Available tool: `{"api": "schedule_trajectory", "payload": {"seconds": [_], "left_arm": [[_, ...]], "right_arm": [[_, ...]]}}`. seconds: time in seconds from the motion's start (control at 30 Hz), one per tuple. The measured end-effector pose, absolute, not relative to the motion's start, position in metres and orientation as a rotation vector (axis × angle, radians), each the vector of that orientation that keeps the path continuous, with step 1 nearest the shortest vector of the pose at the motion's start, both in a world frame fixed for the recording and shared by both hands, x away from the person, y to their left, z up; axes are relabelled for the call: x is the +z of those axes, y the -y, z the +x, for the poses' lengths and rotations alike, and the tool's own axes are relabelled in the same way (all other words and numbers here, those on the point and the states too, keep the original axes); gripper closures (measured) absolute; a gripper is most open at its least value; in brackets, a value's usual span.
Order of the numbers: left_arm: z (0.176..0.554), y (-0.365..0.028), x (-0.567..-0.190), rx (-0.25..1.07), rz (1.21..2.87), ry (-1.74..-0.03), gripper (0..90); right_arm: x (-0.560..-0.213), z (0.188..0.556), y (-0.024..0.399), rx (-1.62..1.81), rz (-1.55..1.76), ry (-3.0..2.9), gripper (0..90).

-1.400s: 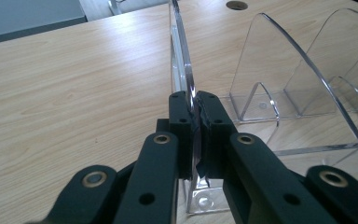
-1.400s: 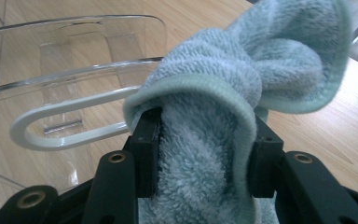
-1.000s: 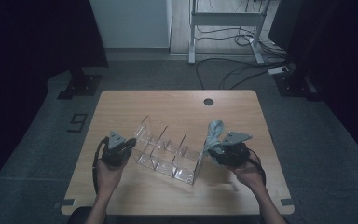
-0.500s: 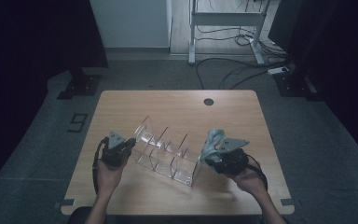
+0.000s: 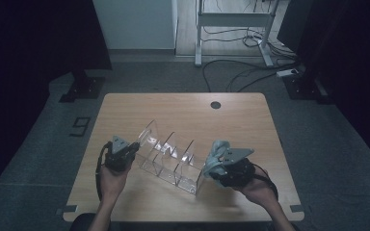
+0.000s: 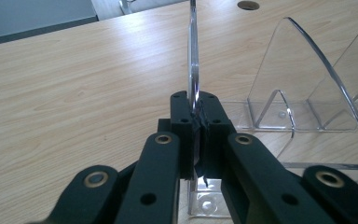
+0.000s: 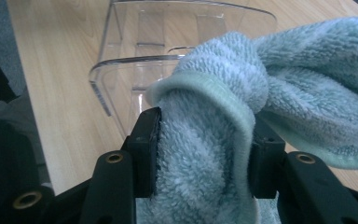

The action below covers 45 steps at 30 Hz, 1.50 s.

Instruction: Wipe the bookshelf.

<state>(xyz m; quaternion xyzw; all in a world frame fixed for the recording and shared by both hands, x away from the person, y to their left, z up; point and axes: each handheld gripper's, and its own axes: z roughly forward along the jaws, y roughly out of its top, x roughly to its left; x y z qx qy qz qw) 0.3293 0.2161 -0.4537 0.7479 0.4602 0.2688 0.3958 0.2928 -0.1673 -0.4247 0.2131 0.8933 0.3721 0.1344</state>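
Rack [image 5: 168, 156]: clear plastic, a row of upright dividers with curved tops on a flat base; it lies slantwise across the lower middle of the high view, on the table [image 5: 183, 108].
Rack close up [image 6: 303, 88]: see-through panels rounded at the top, with small screw holes in the base; the wood grain shows through them.
Left gripper [image 5: 119, 153]: lower left of the high view, at the rack's left end; clenched on the thin edge of the end divider [image 6: 193, 56], which rises straight up between its black jaws in the left gripper view.
Cloth [image 7: 242, 112]: pale blue-green terry, fluffy, with a smooth hemmed edge, bunched into a thick fold.
Right gripper [image 5: 224, 166]: lower right of the high view, just beside the rack's right end; grasping the cloth [image 5: 217, 153], squeezed between its jaws.
Cloth's place: right of the rack's last divider [image 7: 135, 79], above the tabletop.
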Motion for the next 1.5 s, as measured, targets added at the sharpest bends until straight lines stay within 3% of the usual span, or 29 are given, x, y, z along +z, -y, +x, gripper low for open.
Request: {"api": "schedule_trajectory", "payload": {"seconds": [0.7, 1.5], "left_arm": [[0.328, -0.215, -0.453, 0.7, 1.895, -1.189, 86.0], [0.33, -0.222, -0.453, 0.641, 1.9, -1.157, 86.8]], "right_arm": [[-0.416, 0.265, 0.144, 1.008, 0.451, -2.713, 53.6], [-0.466, 0.291, 0.138, 0.929, 0.547, -2.833, 53.2]]}}
